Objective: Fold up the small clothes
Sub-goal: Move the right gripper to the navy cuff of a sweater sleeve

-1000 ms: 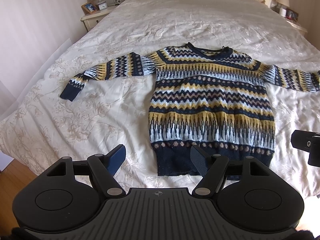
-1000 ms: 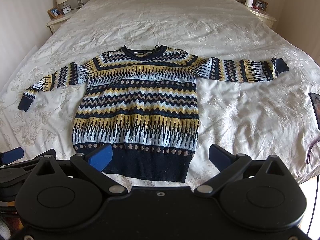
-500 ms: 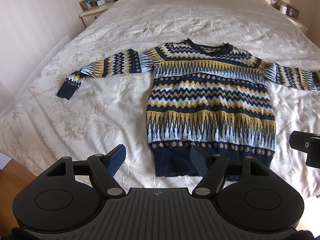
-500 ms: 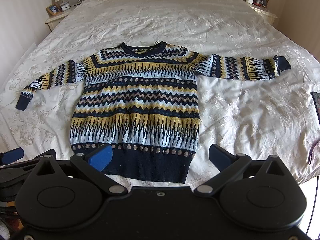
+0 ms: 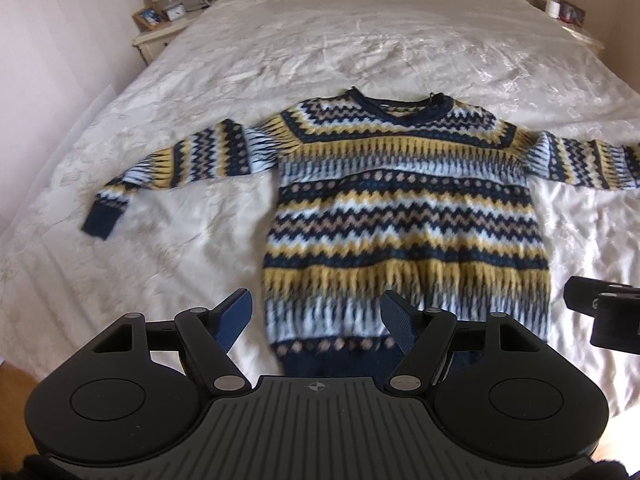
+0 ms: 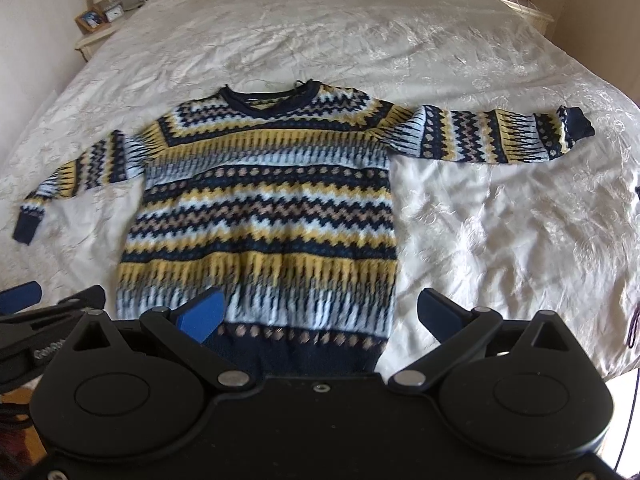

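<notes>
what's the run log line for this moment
sweater: flat on bed, unfolded | left hand-held gripper: open | right hand-held gripper: open

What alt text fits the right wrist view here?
A patterned navy, yellow and pale blue sweater lies flat, sleeves spread, on a white bedspread. The right tongs stand open above its navy hem, holding nothing.
</notes>
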Tool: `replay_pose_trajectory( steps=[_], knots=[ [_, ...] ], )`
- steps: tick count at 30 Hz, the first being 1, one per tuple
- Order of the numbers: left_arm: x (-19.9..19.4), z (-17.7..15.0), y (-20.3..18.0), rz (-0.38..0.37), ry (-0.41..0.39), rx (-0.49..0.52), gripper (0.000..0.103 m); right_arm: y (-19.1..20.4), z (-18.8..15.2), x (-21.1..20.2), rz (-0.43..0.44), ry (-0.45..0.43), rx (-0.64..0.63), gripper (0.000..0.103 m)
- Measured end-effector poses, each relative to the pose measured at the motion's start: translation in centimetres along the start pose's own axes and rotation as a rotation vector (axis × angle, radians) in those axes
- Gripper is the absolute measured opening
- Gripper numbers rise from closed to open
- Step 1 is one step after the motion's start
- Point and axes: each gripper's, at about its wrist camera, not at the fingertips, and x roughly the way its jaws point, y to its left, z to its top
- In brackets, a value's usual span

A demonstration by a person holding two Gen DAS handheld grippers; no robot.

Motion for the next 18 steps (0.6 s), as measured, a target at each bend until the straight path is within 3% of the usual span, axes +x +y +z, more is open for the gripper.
replay_pose_trajectory(
  steps=[7,15,18],
  knots=[
    [2.8,2.8,-1.0,-0.051,0.030,0.044,0.063,-1.6,3.0,1.6,-0.043,-0.011,0.069,0.101],
    [4.4,5.9,-2.1,-0.087,-0.019,0.075,0.061,-4.0,5.9,0.4,-0.143,-0.198,0.139,0.102],
    [4.4,6.9,-2.3,-0.093,-0.046,0.056,0.061,-5.5,7.6,0.6,-0.192,-0.215,0.147,0.102]
  ],
)
